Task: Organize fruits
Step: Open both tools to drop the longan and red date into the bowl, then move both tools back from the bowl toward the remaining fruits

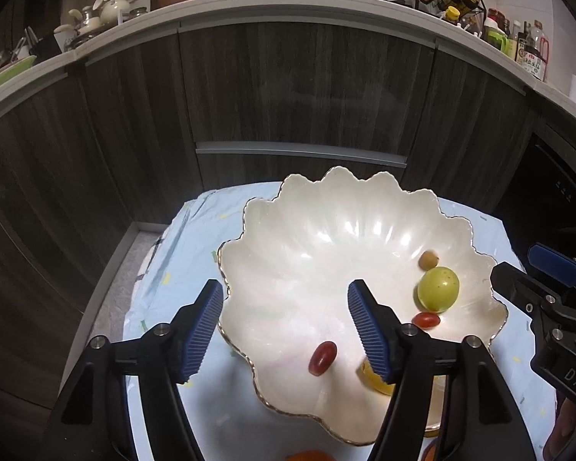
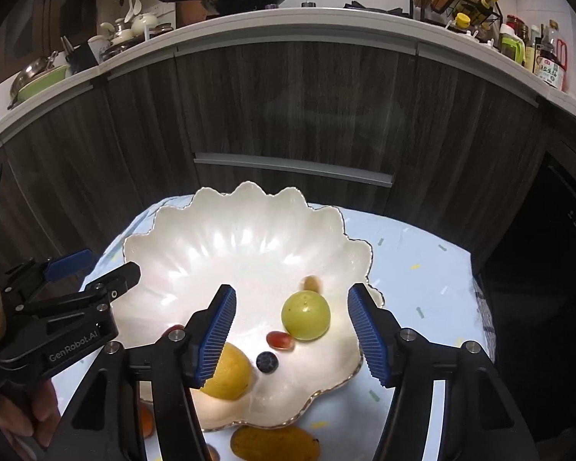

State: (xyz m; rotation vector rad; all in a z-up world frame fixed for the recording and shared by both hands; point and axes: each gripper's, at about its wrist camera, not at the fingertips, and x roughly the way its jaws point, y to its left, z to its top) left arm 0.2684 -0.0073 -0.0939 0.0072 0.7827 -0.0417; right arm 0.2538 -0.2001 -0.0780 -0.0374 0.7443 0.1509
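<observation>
A white scalloped bowl [image 1: 295, 230] [image 2: 226, 230] stands on a light blue cloth. It holds a green round fruit [image 1: 438, 289] [image 2: 305, 315], a small tan fruit [image 1: 429, 259] [image 2: 311, 282], two red cherry tomatoes [image 1: 322, 358] [image 1: 426, 319] [image 2: 279, 340], a yellow fruit [image 2: 230, 374] and a blueberry [image 2: 267, 362]. My left gripper [image 1: 286, 330] is open and empty above the bowl's near left part. My right gripper [image 2: 292, 336] is open and empty above the bowl's near right part, with the green fruit and one tomato between its fingers in view.
An orange fruit [image 2: 274, 443] lies on the cloth [image 2: 422, 269] in front of the bowl; another orange piece [image 2: 146, 422] lies at its left. Dark wood cabinets [image 1: 288, 96] stand close behind the table. The counter above carries a wok, dishes and bottles.
</observation>
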